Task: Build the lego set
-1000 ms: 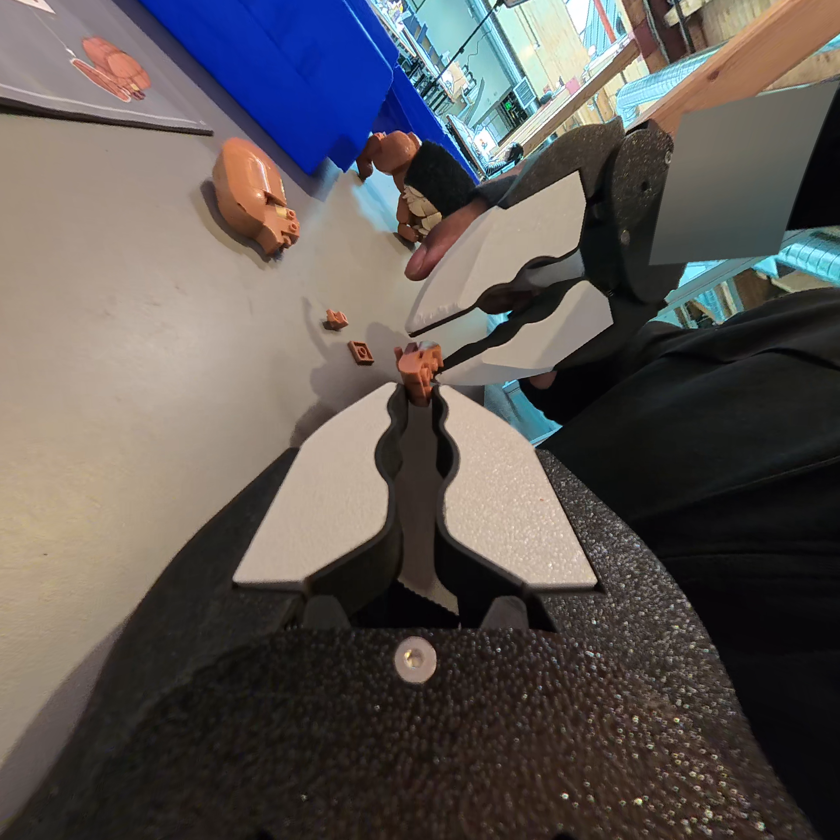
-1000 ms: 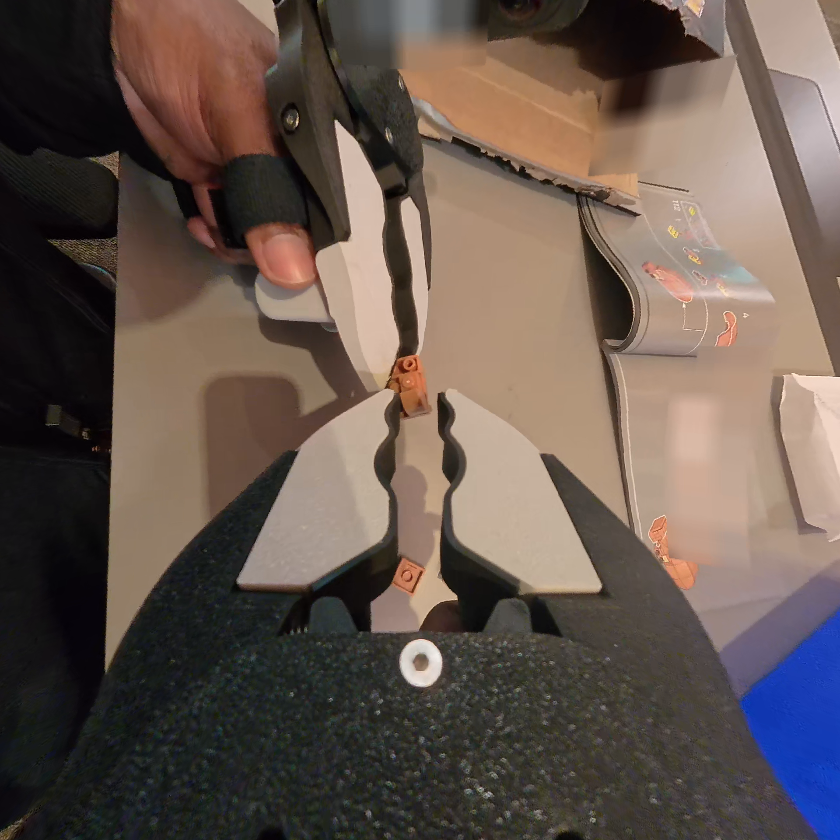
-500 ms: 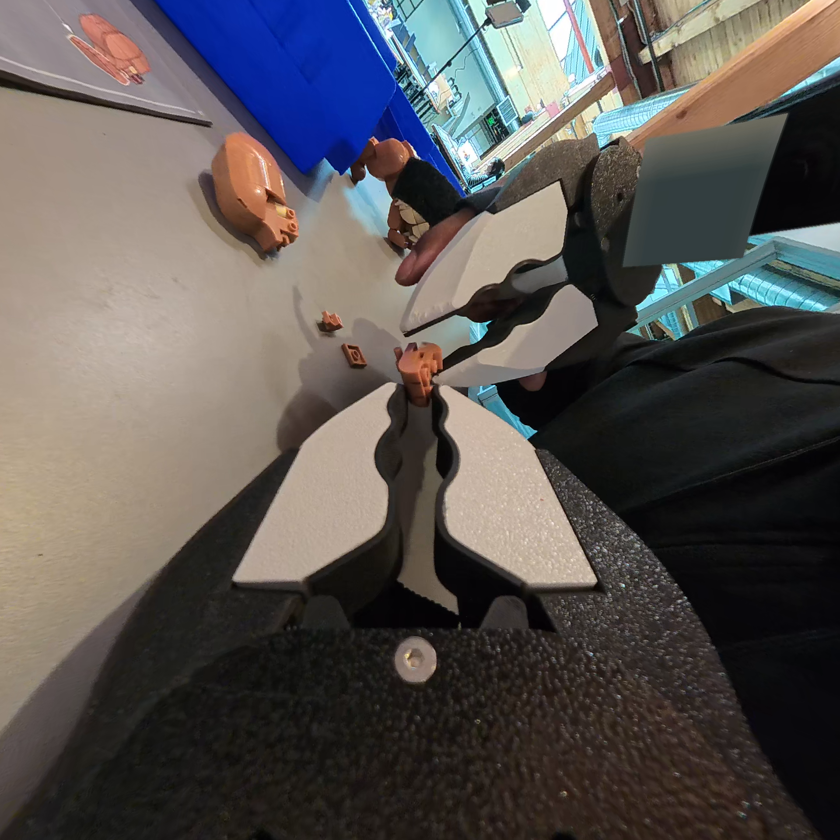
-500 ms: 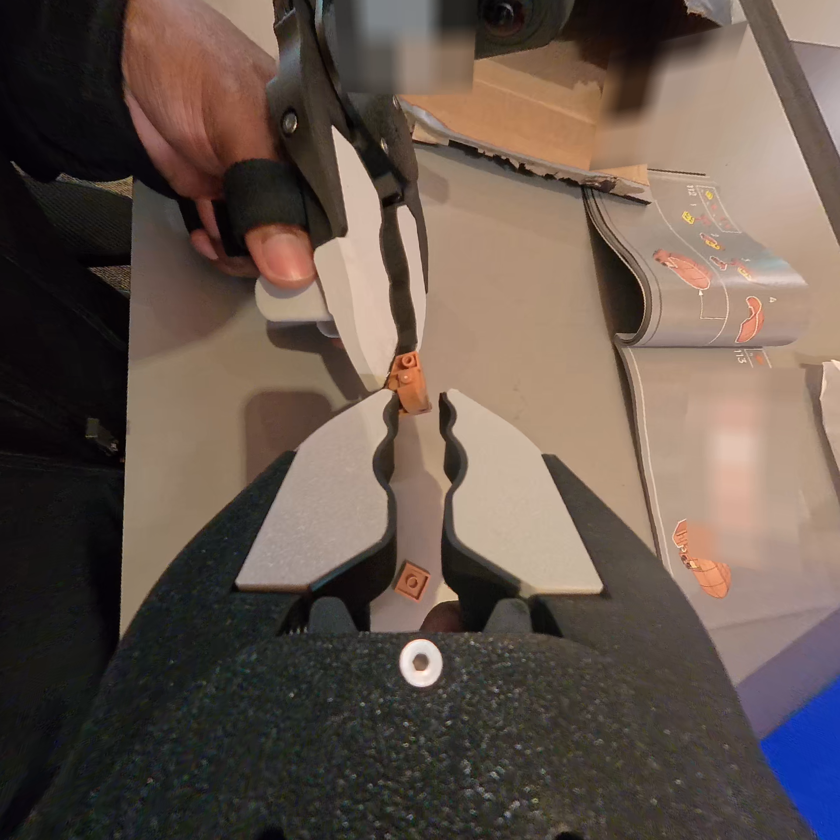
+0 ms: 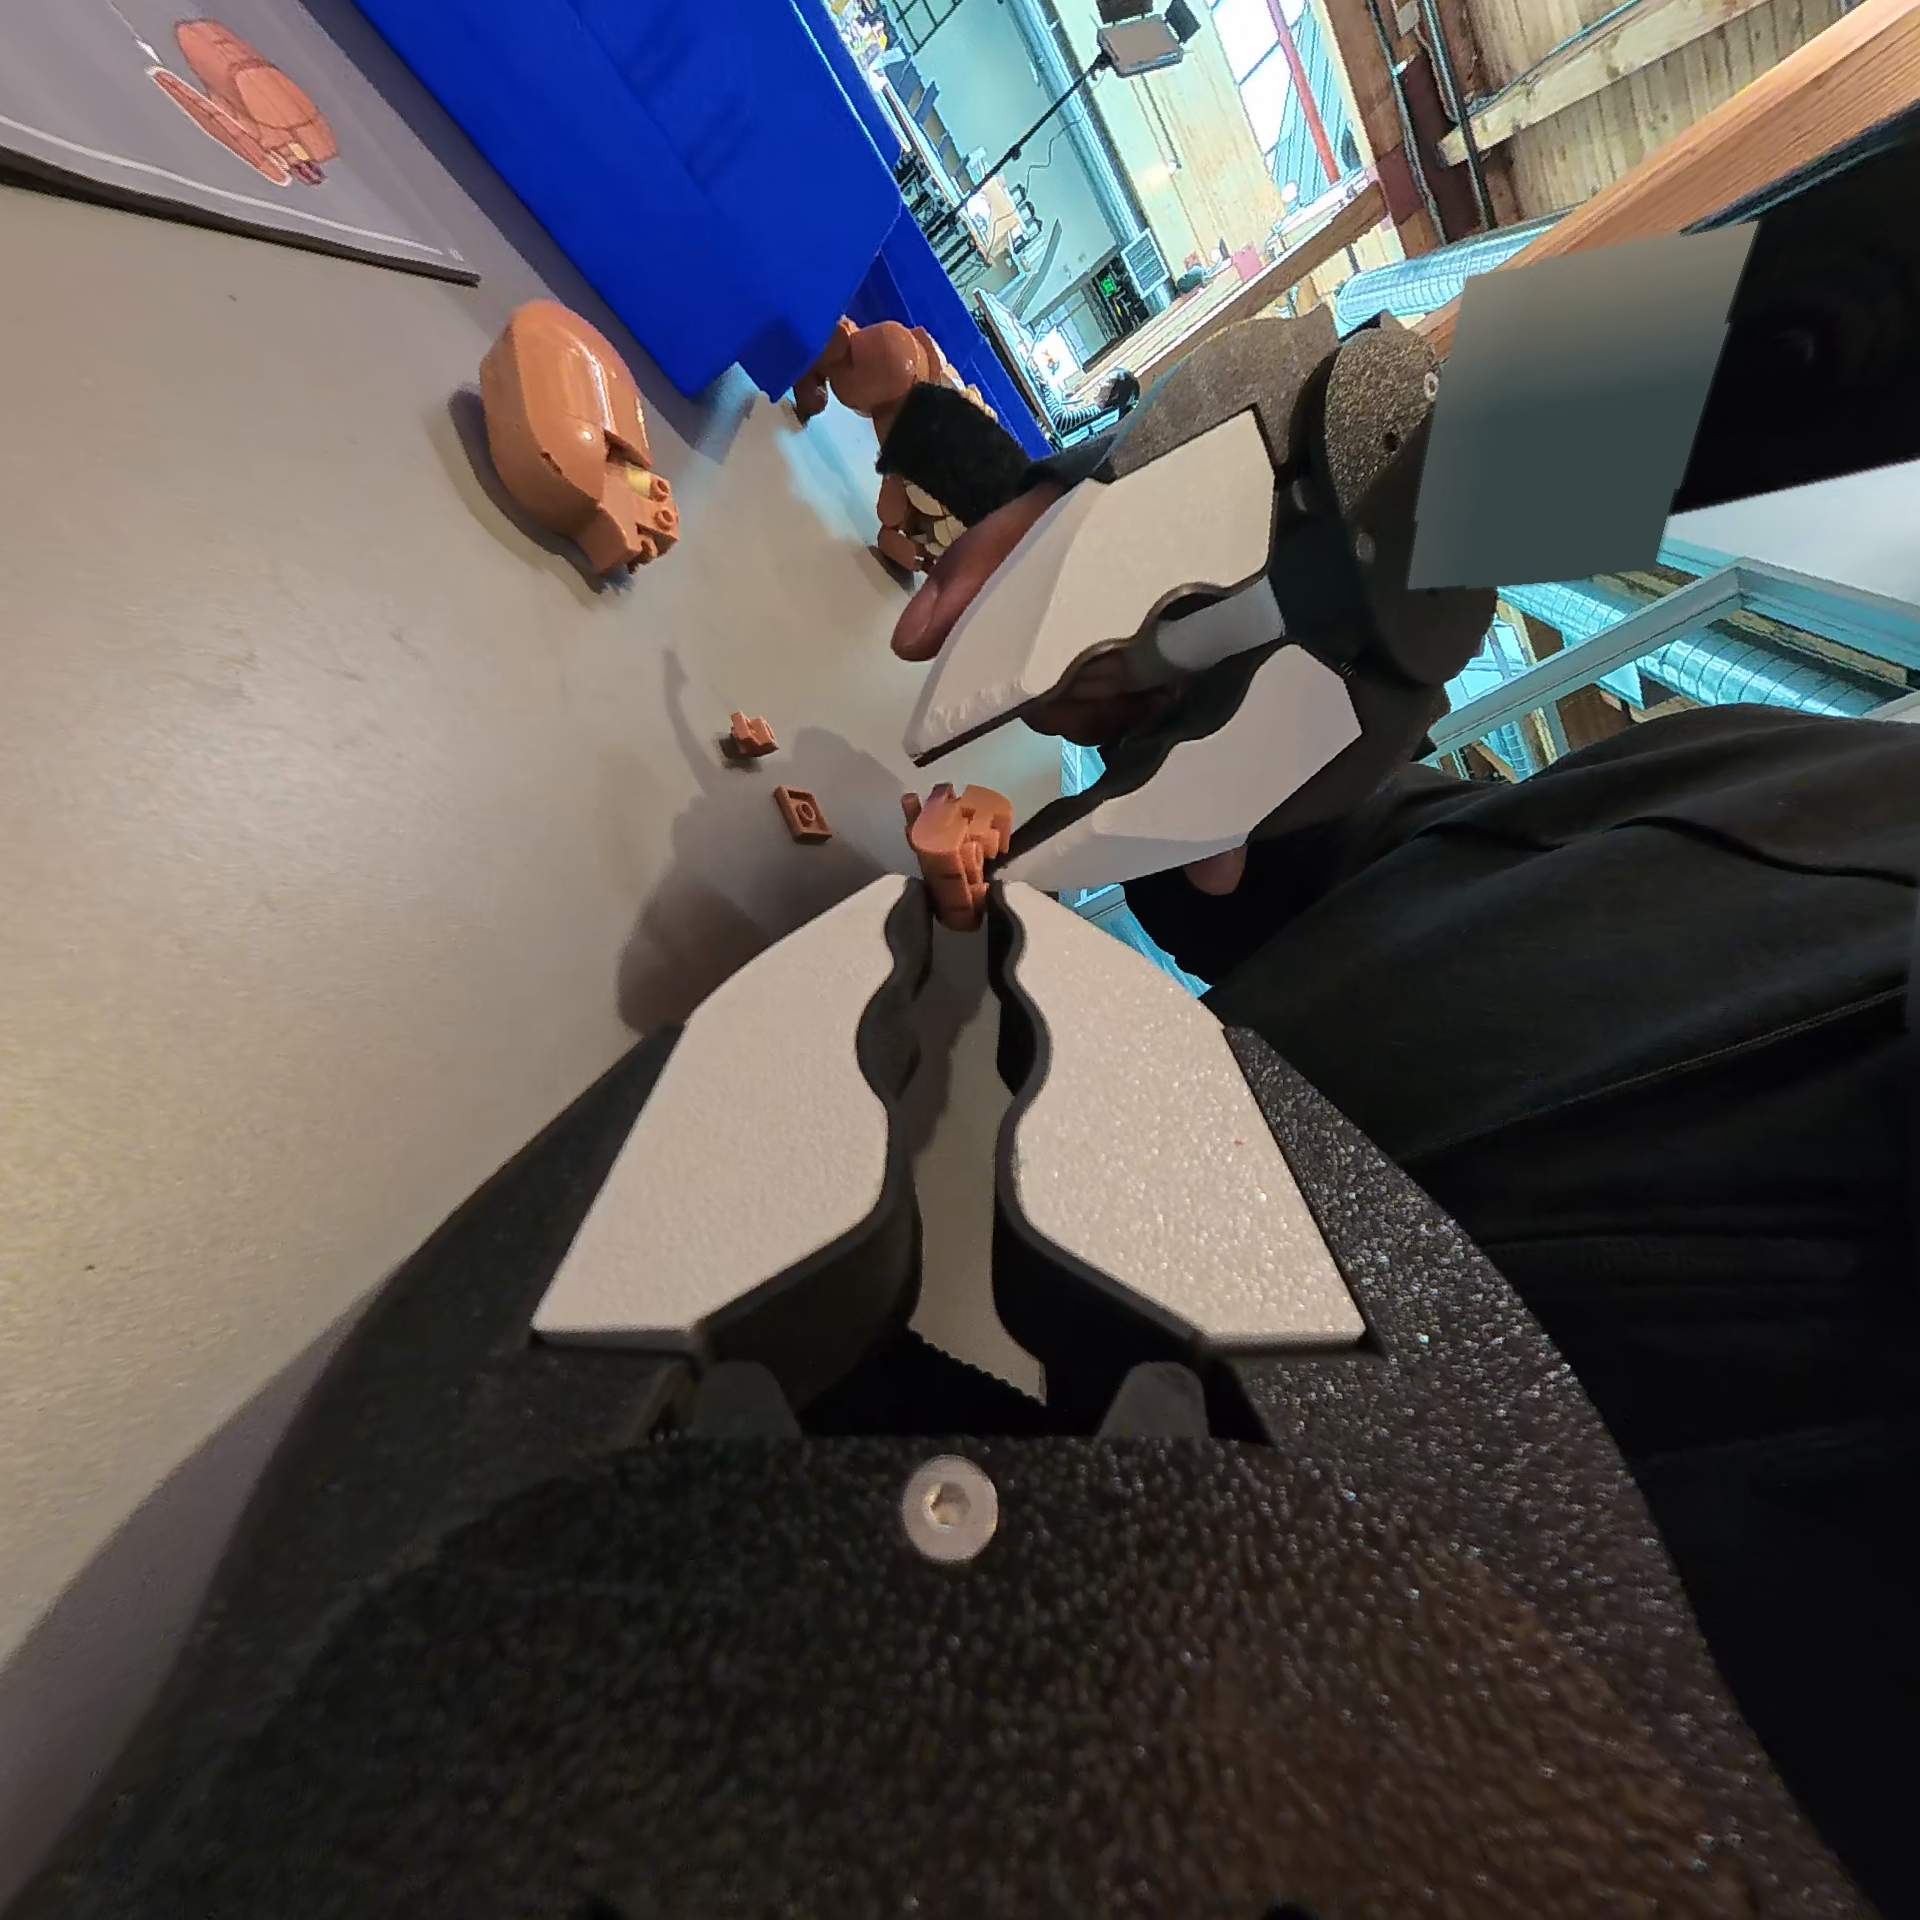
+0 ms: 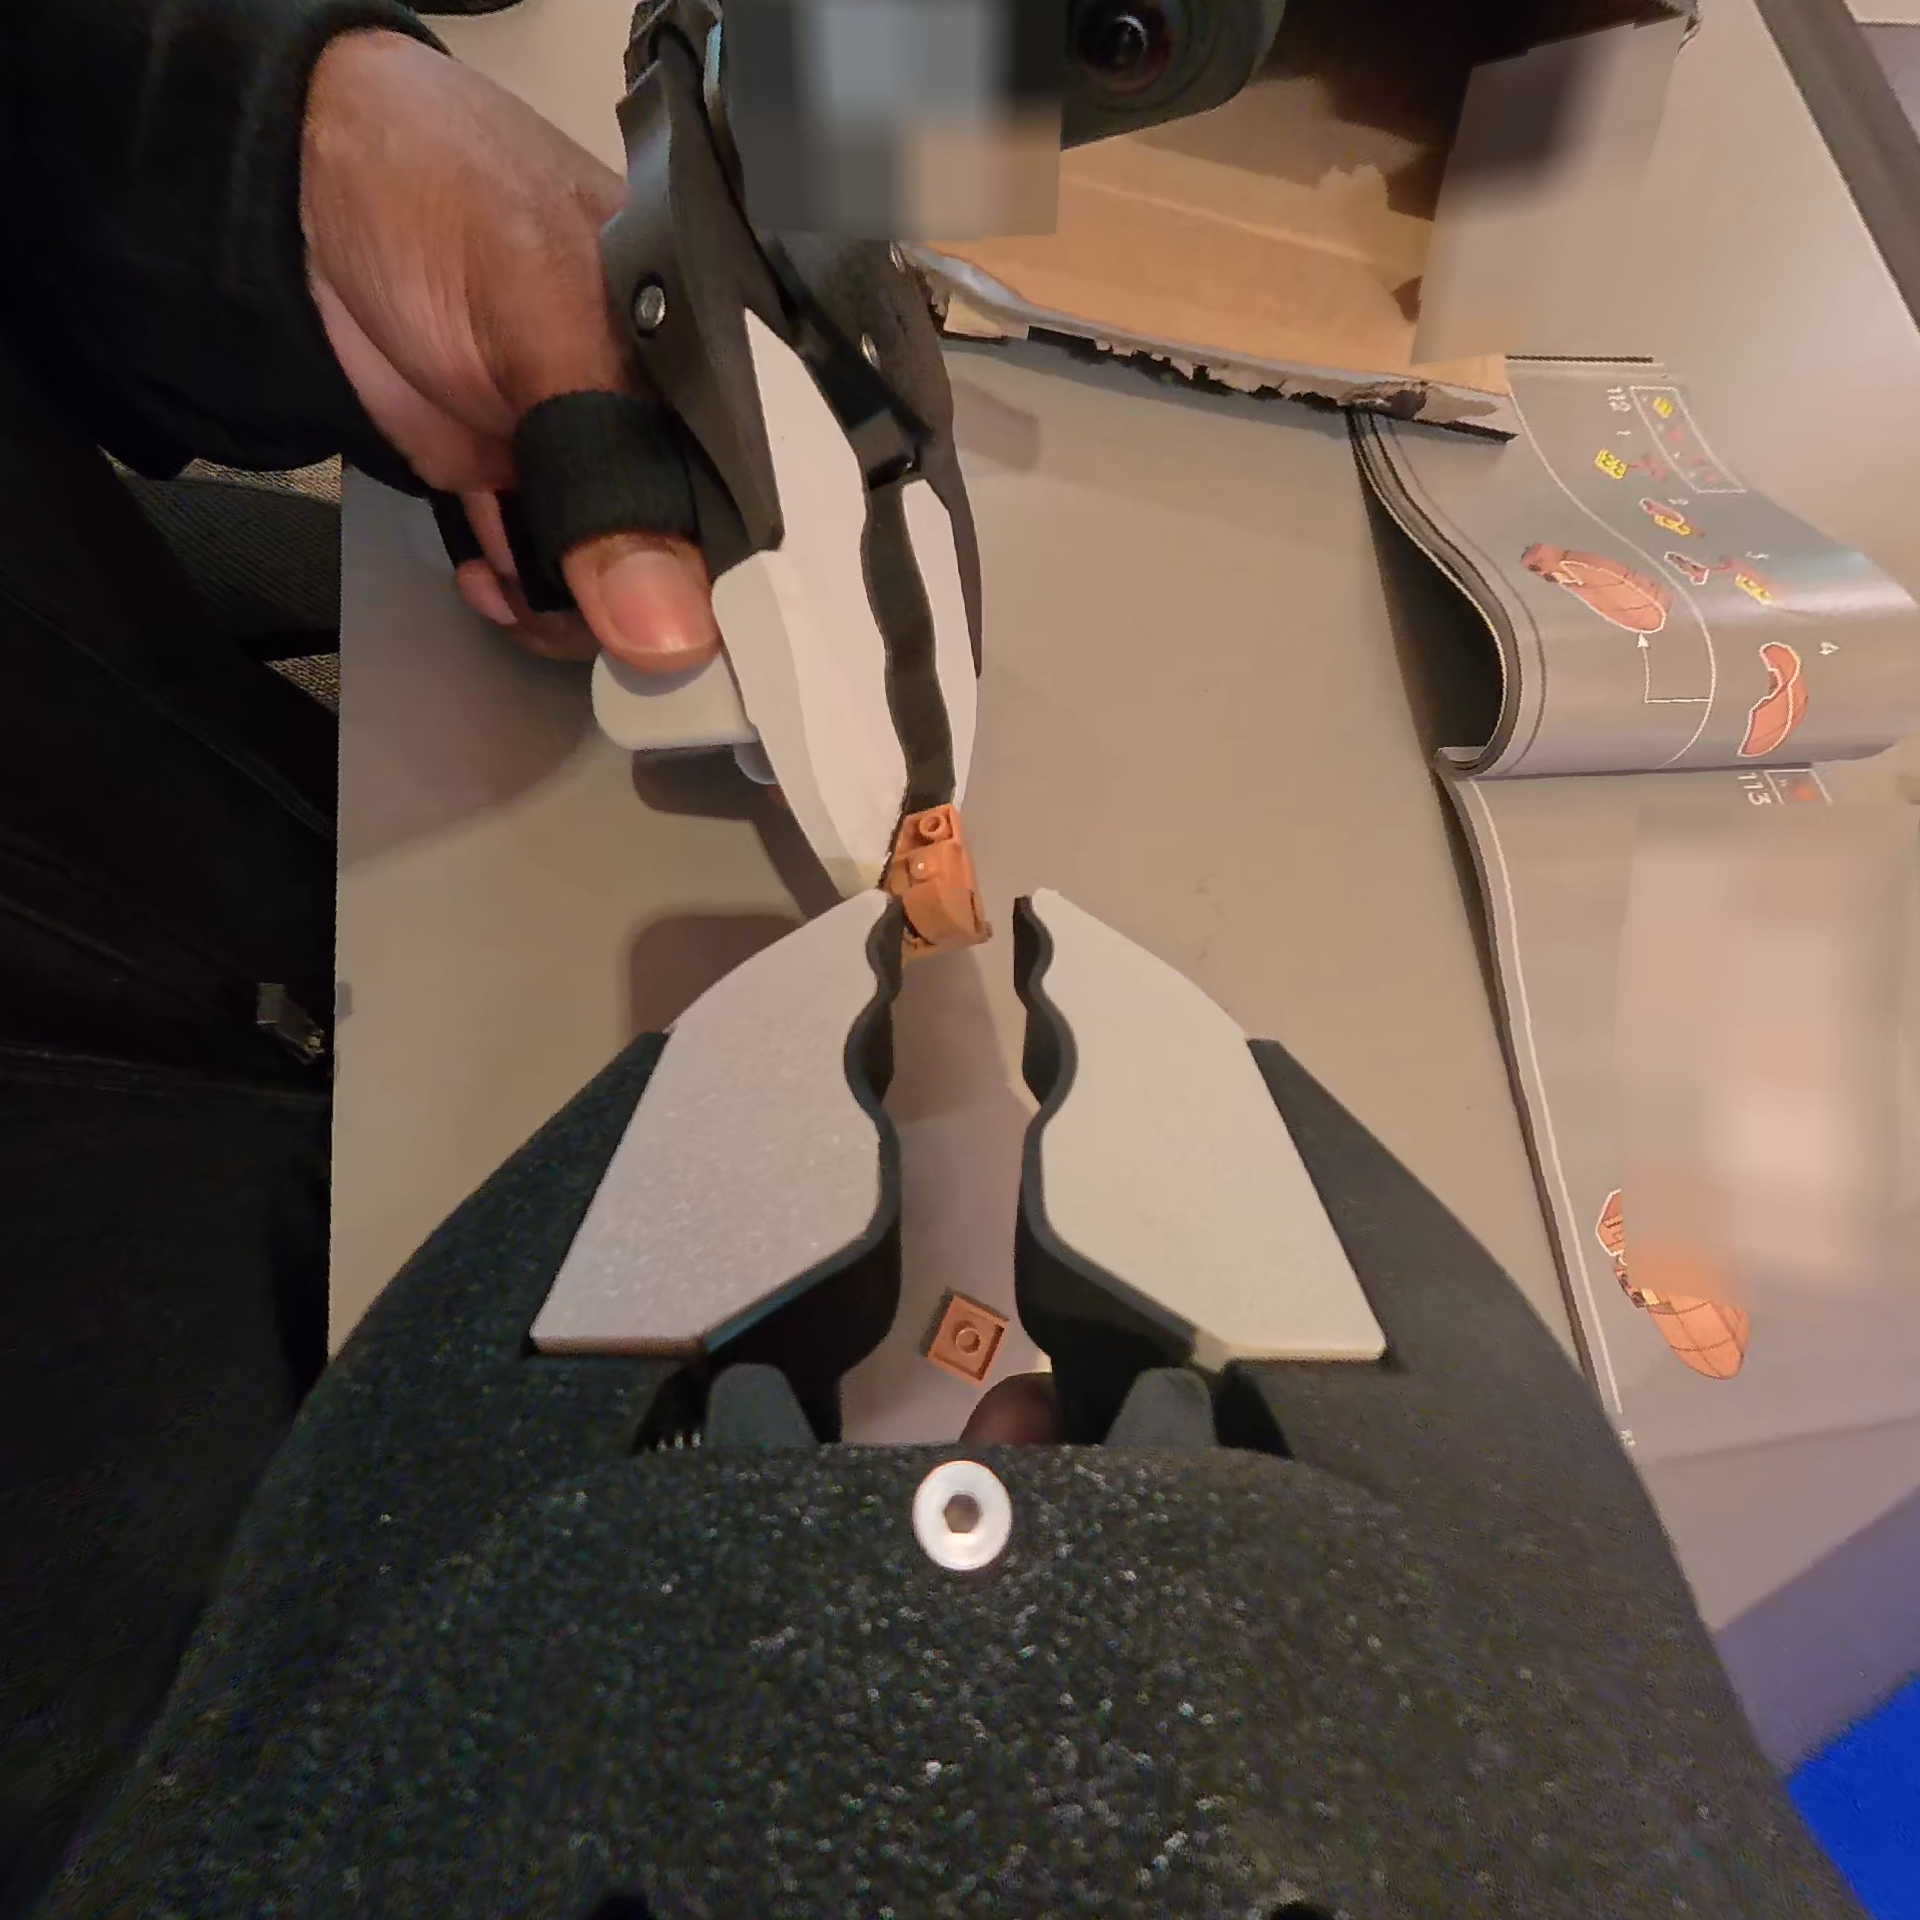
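Left wrist view shows your left gripper (image 5: 951, 883) pinched tight on a small brown brick cluster (image 5: 956, 831), the two fingertips closed against its lower end with most of the piece sticking out past them. Your right gripper (image 5: 961, 795) comes in from the right of that view with its jaws apart; its lower fingertip touches the cluster's side, while the upper finger stands clear above it. On the grey table (image 5: 260, 727) beyond the cluster lie a flat square brown plate (image 5: 802, 812) and, just past it, a tiny notched brown piece (image 5: 751, 735), the two near each other but not touching. Farther off sits a rounded brown shell assembly (image 5: 566, 436), and behind it a second brown assembly (image 5: 883, 364) stands against a blue bin (image 5: 675, 156).

From the right wrist view, your right gripper (image 6: 951, 914) is spread wide and holds nothing: the cluster (image 6: 940, 878) sits at the tip of its left finger, with a clear gap to the right finger. The left gripper (image 6: 930, 821) reaches down from above, gripped by your hand (image 6: 457, 291), and has the cluster's upper end clamped. The square plate (image 6: 968, 1338) shows on the table between the bases of the right gripper's fingers. An open instruction booklet (image 6: 1662, 582) lies to the right, with torn cardboard (image 6: 1195, 301) beyond it.
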